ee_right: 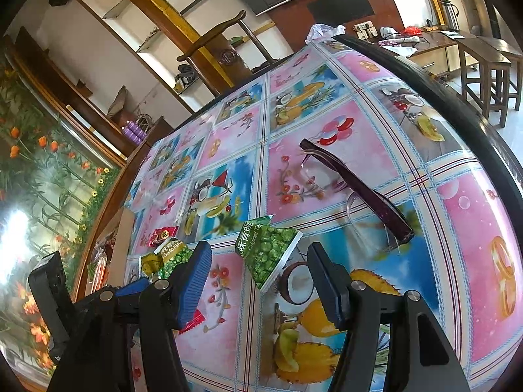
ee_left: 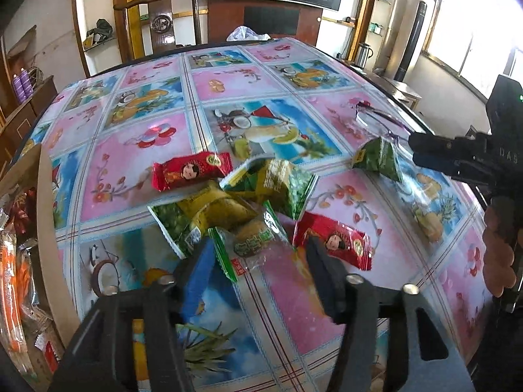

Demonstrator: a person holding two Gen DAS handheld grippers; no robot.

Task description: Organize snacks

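Observation:
A pile of snack packets lies mid-table: green pea packets (ee_left: 278,184), a green-wrapped cake (ee_left: 253,243) and two red packets (ee_left: 191,173) (ee_left: 336,240). My left gripper (ee_left: 258,251) is open, its jaws on either side of the green-wrapped cake. One green pea packet (ee_right: 268,250) lies apart to the right; it also shows in the left wrist view (ee_left: 379,158). My right gripper (ee_right: 258,254) is open, its jaws on either side of that packet, just short of it.
A pair of dark-framed glasses (ee_right: 356,189) lies on the table just beyond the lone packet. A cardboard box with snacks (ee_left: 23,254) stands at the table's left edge. A wooden chair (ee_left: 160,16) stands behind the table (ee_left: 228,78).

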